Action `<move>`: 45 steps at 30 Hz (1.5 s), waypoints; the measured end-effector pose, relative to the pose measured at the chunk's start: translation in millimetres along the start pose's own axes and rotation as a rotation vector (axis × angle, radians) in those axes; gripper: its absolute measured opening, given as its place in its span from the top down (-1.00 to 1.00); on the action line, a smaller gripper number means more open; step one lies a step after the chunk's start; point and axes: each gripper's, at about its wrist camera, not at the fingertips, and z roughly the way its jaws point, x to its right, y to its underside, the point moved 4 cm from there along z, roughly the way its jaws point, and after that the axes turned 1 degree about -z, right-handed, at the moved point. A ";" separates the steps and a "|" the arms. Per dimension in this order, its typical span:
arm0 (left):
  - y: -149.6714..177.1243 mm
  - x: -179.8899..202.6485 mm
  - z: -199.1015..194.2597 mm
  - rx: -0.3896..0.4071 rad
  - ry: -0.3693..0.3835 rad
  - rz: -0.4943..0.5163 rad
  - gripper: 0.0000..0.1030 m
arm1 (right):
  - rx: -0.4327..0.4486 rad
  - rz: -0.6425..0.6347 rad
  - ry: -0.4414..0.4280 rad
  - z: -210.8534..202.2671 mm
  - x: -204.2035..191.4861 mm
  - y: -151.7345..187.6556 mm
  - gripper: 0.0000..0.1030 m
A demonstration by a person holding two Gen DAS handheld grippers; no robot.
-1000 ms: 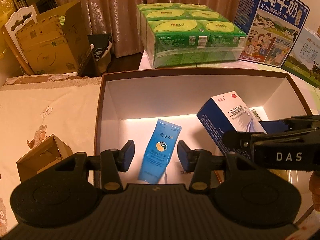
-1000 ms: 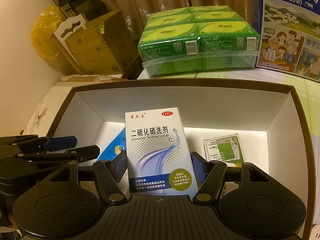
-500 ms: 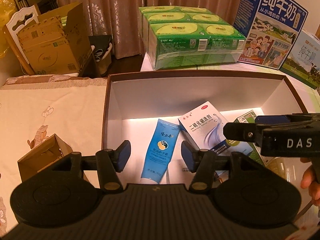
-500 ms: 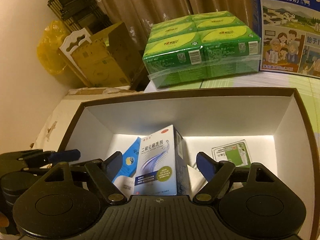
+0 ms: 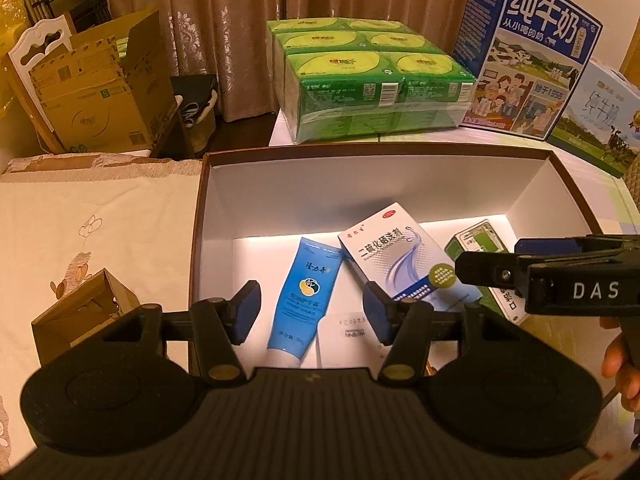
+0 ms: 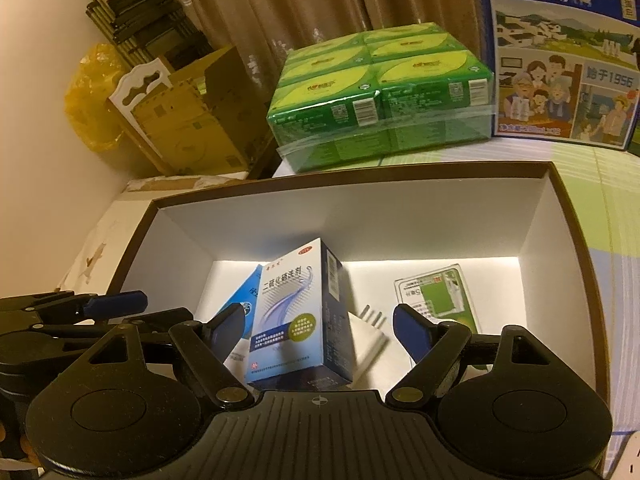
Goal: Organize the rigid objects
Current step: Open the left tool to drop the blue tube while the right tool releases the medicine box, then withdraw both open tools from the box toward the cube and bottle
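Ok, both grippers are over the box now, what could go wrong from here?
1. The medicine box lies between the open right gripper's pads; its jaws have just been opening, so pulling back carelessly could drag it.
2. It seems to lie partly on the blue tube, so it may tip or slide.
3. The left gripper sits close beside the right one inside the storage box; they could bump.

Black gripper [image 5: 312, 312], blue finger pads [image 5: 245, 312], white "DAS" lettering.
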 end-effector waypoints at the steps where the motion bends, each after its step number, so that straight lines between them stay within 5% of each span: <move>1: 0.5 0.8 -1.4 0.001 0.001 0.000 -0.02 | 0.001 0.002 0.002 -0.8 0.7 -0.1 -0.52; 29: 30.5 52.5 -82.3 0.090 0.044 0.037 -0.16 | 0.139 0.024 -0.004 -105.6 4.0 31.6 -0.52; 45: 83.2 126.9 -126.4 0.097 0.169 0.110 -0.31 | 0.196 0.082 0.048 -198.4 40.6 105.0 -0.52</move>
